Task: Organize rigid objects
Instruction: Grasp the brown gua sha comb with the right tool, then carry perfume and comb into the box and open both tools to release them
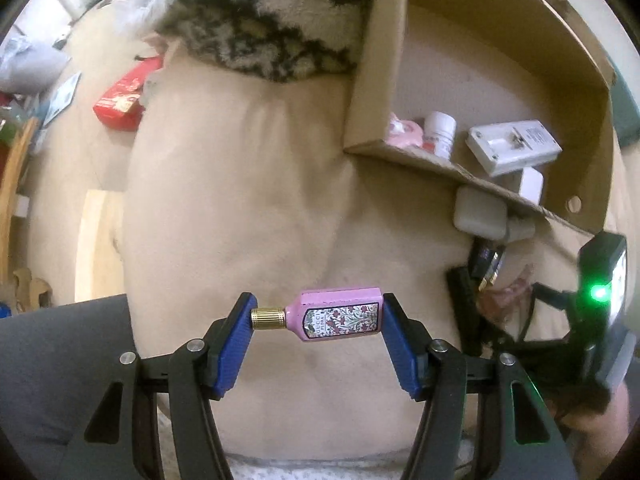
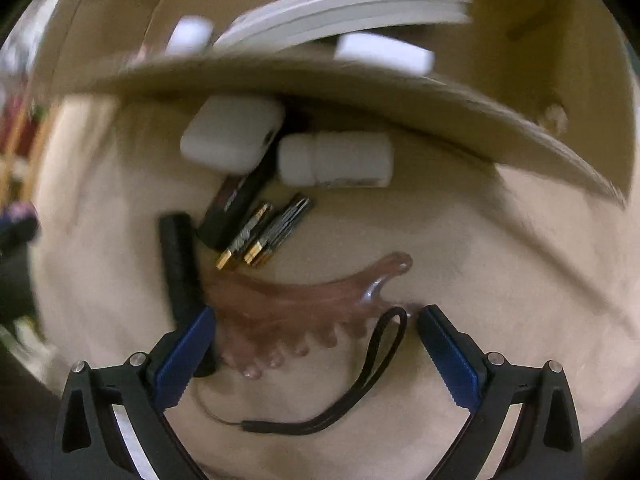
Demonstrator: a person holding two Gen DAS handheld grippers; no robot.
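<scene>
My left gripper [image 1: 320,316] is shut on a small pink perfume bottle [image 1: 340,316] with a gold cap, held end to end above a beige cushion. To the right stands an open cardboard box [image 1: 376,60] with a white charger [image 1: 514,146] and a white pill bottle [image 1: 440,132] inside. My right gripper [image 2: 316,320] stands open, pointing down over a translucent brown comb [image 2: 288,304]; the comb lies between its blue pads [image 2: 188,356] without being pressed. Beside the comb lie a black brush [image 2: 178,272], two gold-tipped tubes [image 2: 264,232], a white case [image 2: 232,138] and a white bottle [image 2: 336,160].
A black wrist strap [image 2: 360,380] loops on the cushion under the right gripper. The box flap [image 2: 360,88] overhangs the white items. A red packet [image 1: 124,96] lies on the floor at the left, and a furry patterned blanket [image 1: 260,20] lies at the top.
</scene>
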